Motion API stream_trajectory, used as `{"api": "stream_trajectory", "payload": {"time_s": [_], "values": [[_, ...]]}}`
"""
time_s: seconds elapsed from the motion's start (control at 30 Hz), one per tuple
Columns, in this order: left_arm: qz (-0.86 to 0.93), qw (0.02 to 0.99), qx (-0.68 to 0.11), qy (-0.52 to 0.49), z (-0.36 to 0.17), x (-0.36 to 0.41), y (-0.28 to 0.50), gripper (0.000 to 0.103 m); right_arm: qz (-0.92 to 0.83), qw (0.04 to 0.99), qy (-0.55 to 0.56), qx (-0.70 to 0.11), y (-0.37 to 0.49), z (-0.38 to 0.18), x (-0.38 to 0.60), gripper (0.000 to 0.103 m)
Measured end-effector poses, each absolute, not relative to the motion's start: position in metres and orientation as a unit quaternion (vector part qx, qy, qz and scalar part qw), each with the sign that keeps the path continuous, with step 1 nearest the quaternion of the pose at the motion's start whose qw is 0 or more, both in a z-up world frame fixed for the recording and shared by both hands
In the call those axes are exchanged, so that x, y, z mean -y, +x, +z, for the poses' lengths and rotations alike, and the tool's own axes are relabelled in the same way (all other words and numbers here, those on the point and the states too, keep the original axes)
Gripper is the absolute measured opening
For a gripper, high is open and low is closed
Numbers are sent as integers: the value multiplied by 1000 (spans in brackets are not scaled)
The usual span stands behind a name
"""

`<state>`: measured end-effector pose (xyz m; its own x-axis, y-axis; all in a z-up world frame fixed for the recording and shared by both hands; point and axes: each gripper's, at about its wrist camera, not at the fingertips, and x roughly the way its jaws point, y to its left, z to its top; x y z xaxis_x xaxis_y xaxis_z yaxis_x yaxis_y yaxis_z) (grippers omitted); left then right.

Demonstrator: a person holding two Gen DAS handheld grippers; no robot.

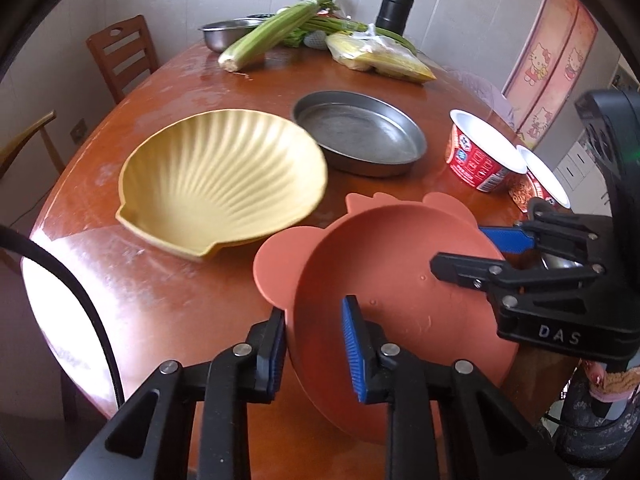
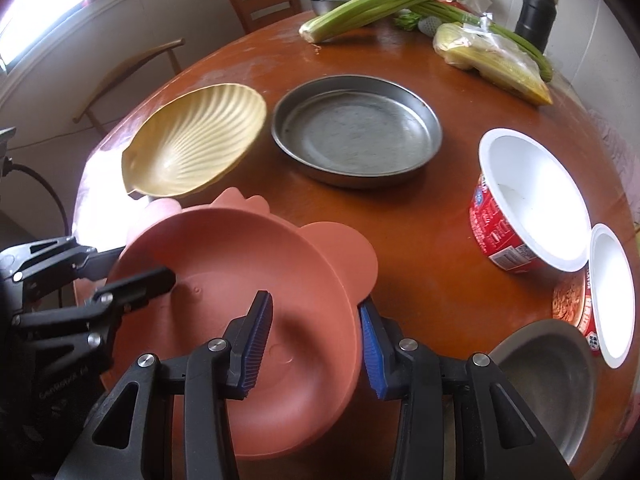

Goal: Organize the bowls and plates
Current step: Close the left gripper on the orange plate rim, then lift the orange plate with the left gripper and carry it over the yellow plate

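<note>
A terracotta bowl (image 1: 400,280) with ear-shaped tabs sits at the near edge of the round wooden table; it also shows in the right wrist view (image 2: 240,272). My left gripper (image 1: 314,354) straddles its left rim, jaws apart. My right gripper (image 2: 316,344) straddles its right rim, jaws apart; it shows from the side in the left wrist view (image 1: 480,256). A yellow shell-shaped dish (image 1: 224,176) lies left of the bowl. A round metal pan (image 1: 360,136) lies behind it.
Two instant-noodle cups (image 2: 528,200) stand on the right. A steel bowl (image 2: 548,380) sits at the near right edge. Celery (image 1: 276,32), bagged corn (image 1: 380,56), a steel basin (image 1: 228,32) and a black flask (image 1: 394,8) are at the back. Chairs (image 1: 120,52) stand to the left.
</note>
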<state>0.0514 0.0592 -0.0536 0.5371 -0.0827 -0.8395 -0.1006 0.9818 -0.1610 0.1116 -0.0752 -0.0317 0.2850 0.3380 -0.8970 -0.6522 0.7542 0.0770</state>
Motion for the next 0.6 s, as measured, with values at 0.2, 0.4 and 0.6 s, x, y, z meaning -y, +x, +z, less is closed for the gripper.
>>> {"api": "stream_trajectory", "payload": {"time_s": [0.2,0.4,0.6], "values": [[12,873,-476,-108,-54,-69,45,27,314,790,-148,-505,101,-32,74,34],[13,874,-474,-106,-55,-69,40,27,298,806,-135,-493,89,-32,81,23],[14,879,-467,-95,-55,-67,28,27,290,815,-145,-479,76,-34,81,23]]}}
